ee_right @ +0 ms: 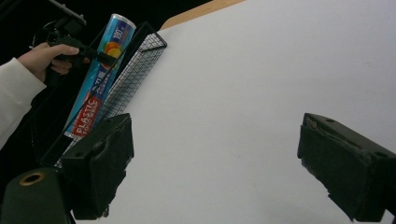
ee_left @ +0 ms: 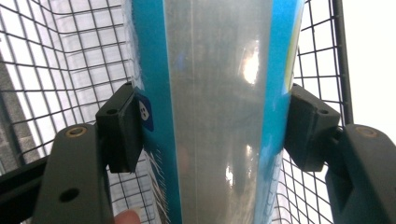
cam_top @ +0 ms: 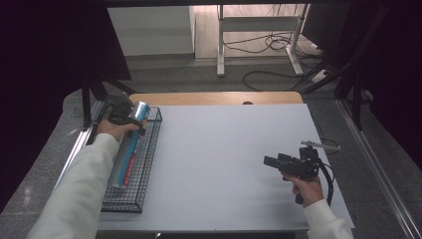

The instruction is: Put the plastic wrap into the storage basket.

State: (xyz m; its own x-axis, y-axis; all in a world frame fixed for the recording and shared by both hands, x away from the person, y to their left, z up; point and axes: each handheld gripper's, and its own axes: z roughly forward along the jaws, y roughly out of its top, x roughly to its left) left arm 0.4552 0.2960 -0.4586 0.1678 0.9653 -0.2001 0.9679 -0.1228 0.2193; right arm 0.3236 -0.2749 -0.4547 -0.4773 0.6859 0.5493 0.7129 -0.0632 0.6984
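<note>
Lengthwise, the blue-and-silver plastic wrap box point(cam_top: 128, 149) bears red lettering and orange fruit.

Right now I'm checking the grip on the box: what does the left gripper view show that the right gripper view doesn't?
Left gripper view: both pads pressed against the blue plastic-wrap box's sides. Right gripper view: the box's printed label, the white table, and the right hand-held gripper open over it. Both: the box tilted in the black wire basket.

Blue plastic-wrap box point(cam_top: 128, 149), slanted in wire basket point(cam_top: 144, 169), apparently
</note>
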